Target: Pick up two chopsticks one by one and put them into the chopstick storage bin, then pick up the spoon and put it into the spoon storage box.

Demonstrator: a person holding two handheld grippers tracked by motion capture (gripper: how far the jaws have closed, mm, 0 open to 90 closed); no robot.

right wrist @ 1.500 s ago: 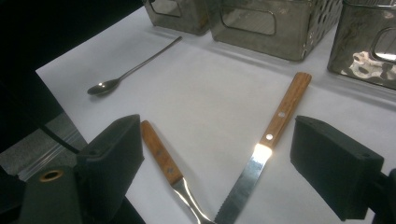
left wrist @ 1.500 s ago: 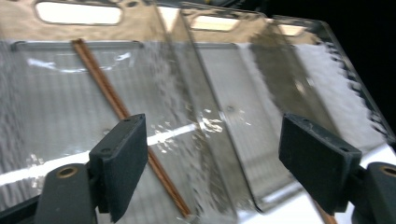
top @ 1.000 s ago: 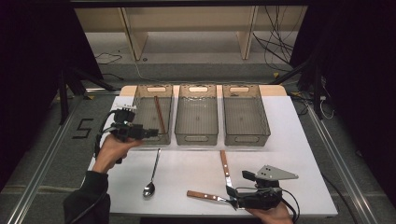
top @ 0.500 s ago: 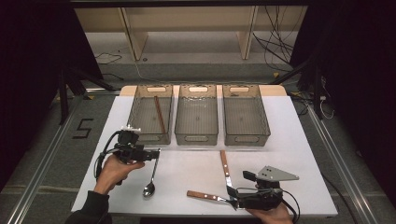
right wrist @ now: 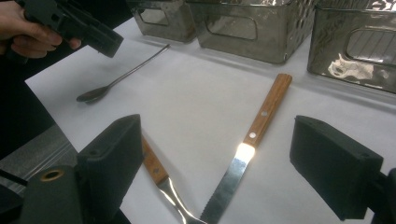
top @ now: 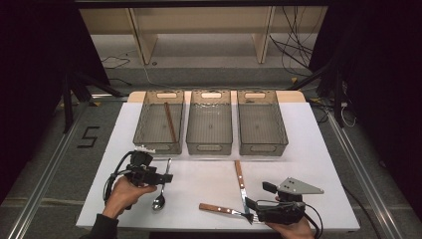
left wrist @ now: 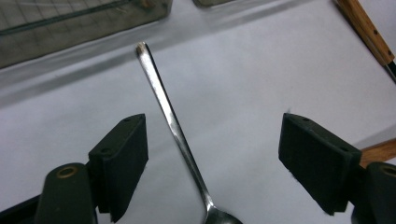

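A metal spoon (top: 160,193) lies on the white table (top: 209,174) in front of the left bin (top: 149,142). My left gripper (top: 165,178) hovers just above the spoon's handle (left wrist: 170,123) with its jaws open on either side of it (left wrist: 217,163). At the near right edge, my right gripper (top: 258,196) stands open. In the right gripper view (right wrist: 219,158), a wooden-handled knife (right wrist: 257,133) and a wooden-handled fork (right wrist: 156,170) lie between and ahead of the jaws, and neither jaw touches them. The knife (top: 241,181) and fork (top: 219,209) meet at their tips.
Three grey mesh bins stand in a row at the back: the left one holds a brown stick (top: 170,122), while the middle (top: 210,144) and right (top: 261,144) ones look empty. A hand (right wrist: 28,35) holds the left gripper. The table's front edge is close to both hands.
My left gripper has come back from beside the left bin toward the near side and dropped over the spoon's handle. The right gripper has stayed put.
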